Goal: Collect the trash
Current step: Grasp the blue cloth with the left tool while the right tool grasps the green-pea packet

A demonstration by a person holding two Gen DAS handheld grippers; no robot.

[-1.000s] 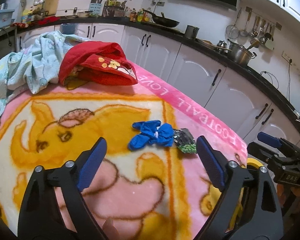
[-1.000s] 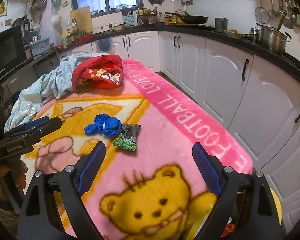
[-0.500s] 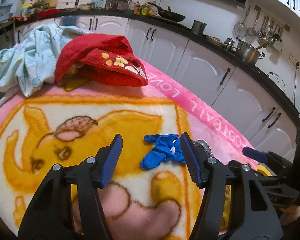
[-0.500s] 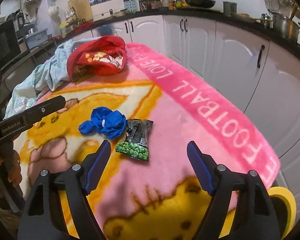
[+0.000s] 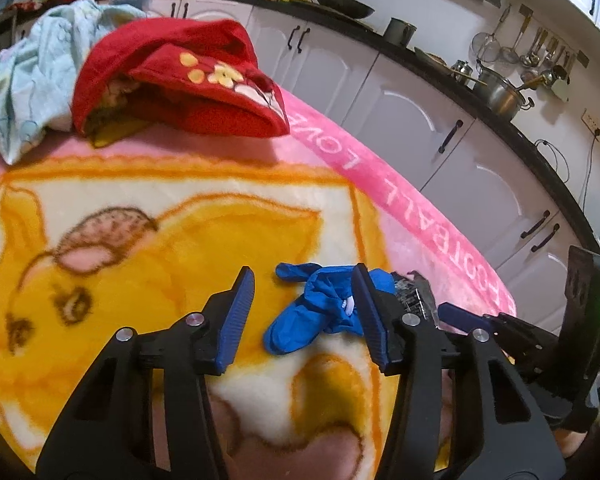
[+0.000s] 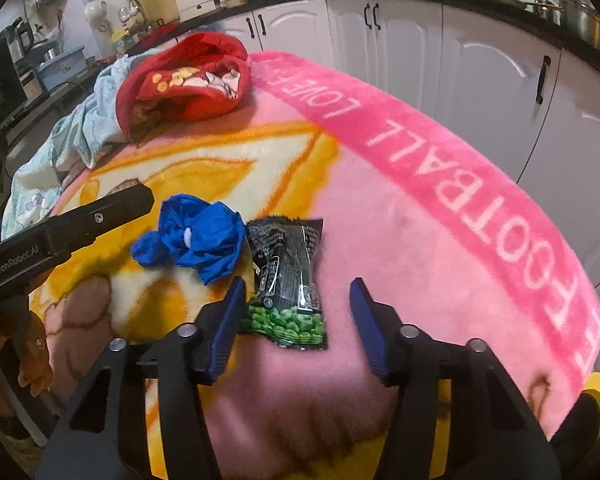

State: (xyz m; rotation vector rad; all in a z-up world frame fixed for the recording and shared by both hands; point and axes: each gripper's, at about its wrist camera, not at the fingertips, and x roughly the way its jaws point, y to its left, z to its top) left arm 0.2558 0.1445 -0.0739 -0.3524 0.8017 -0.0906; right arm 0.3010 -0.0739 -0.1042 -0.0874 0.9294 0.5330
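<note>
now, left wrist: left gripper (image 5: pixel 302 312) has been brought down over the blue glove (image 5: pixel 320 308) on the blanket (image 5: pixel 180 220), jaws just narrowed, not yet clamped. right wrist: right gripper (image 6: pixel 298 322) lowered, narrowed, released astride the pea packet (image 6: pixel 290 276). glove and packet touch; red cloth (image 6: pixel 184 80) well apart.

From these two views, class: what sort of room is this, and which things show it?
A home kitchen, most likely: white cabinets under a dark counter, a frying pan, and utensils hanging on the wall. The printed blanket is unusual here.
</note>
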